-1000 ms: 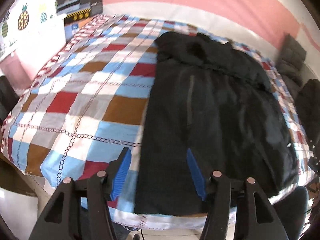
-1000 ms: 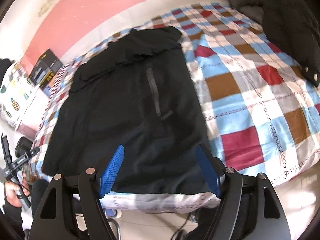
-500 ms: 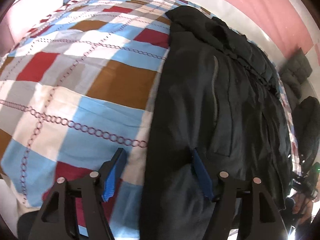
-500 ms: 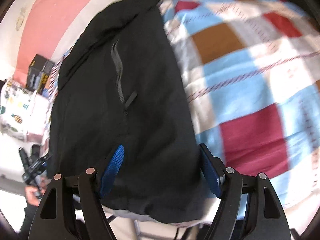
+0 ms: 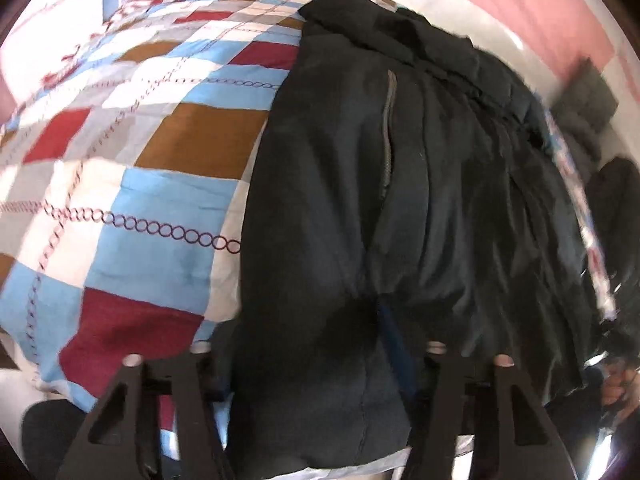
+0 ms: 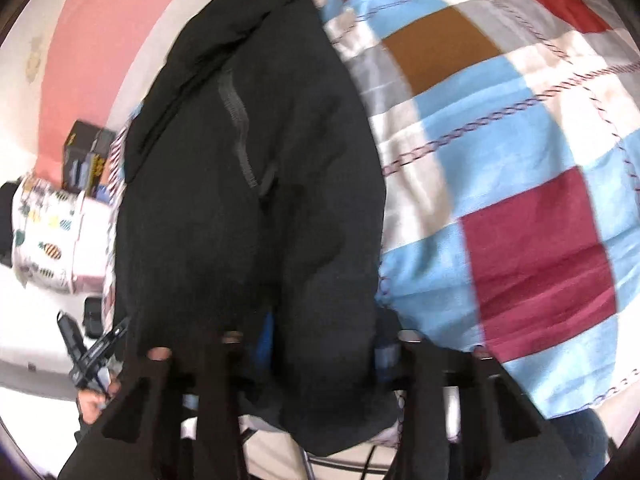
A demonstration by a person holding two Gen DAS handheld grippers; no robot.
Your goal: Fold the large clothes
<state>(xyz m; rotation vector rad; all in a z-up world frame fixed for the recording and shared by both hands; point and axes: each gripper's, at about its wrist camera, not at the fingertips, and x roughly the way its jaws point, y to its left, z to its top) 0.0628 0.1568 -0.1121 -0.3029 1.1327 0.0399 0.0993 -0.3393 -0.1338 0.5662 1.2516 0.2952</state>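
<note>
**Both grippers pinch the jacket's near hem**

Left gripper (image 5: 310, 354), its jaws just narrowed, clamps a bunched fold of the black padded jacket (image 5: 400, 184) at the near left corner; 1 blue pad (image 5: 394, 344) shows against the fabric. Right gripper (image 6: 324, 340), jaws likewise just narrowed, grips the near right corner. The jacket lies lengthwise on the checked bedspread (image 5: 132, 184), hem at the near bed edge, collar toward the far pink wall (image 6: 96, 28). Open bedspread stretches along both long edges. Its shell is smooth and slightly glossy, with a grey zip (image 5: 387, 132). A black box (image 6: 86, 152) sits at the far corner.
</note>
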